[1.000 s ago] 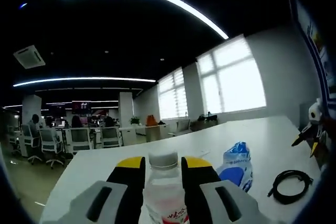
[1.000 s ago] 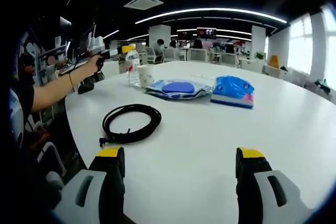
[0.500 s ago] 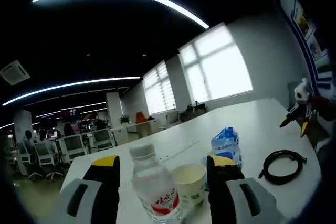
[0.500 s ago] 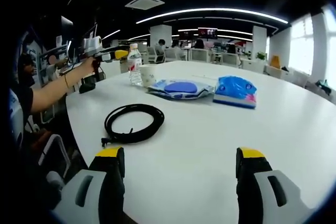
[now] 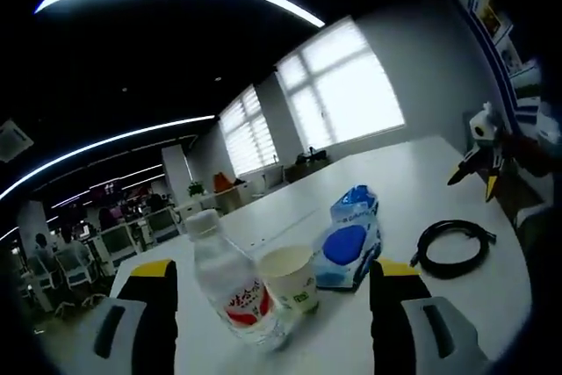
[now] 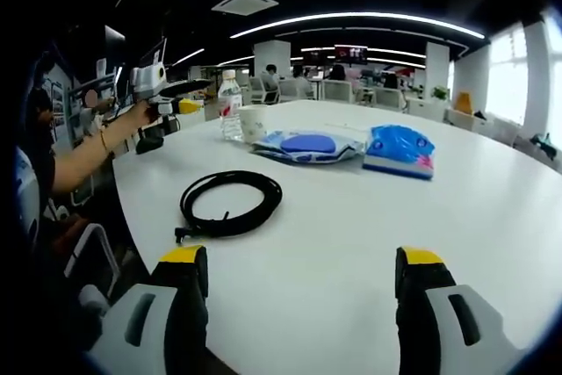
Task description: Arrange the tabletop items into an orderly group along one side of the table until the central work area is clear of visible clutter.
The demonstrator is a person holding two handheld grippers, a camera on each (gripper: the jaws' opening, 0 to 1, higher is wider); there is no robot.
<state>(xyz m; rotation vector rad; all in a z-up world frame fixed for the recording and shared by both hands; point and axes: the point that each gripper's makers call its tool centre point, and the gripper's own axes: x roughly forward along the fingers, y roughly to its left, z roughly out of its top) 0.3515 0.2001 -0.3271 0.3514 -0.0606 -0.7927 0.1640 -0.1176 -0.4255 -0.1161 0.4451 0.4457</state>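
A clear water bottle [image 5: 230, 292] with a red label stands upright on the white table [image 5: 413, 191], a paper cup [image 5: 290, 277] close beside it. My left gripper [image 5: 274, 270] is open, its jaws wide on either side of both and a little short of them, touching neither. Past the cup lie a blue wipes pack [image 5: 347, 248], a blue bag [image 5: 356, 204] and a coiled black cable [image 5: 452, 248]. My right gripper [image 6: 302, 256] is open over bare table, the cable [image 6: 230, 204] ahead on its left. Farther off I see the bottle [image 6: 230, 107], cup [image 6: 253, 123], wipes pack [image 6: 307, 145] and bag [image 6: 399, 151].
A person's arm [image 6: 88, 151] holds the left gripper [image 6: 162, 94] at the table's left edge. The right gripper [image 5: 479, 160] shows at the table's far right edge. Office desks and chairs [image 6: 307, 90] stand beyond the table. Bare tabletop [image 6: 474, 217] lies right of the bag.
My left gripper has opened, let go of the water bottle and drawn back from it. The bottle now stands beside the cup. The right gripper has barely moved.
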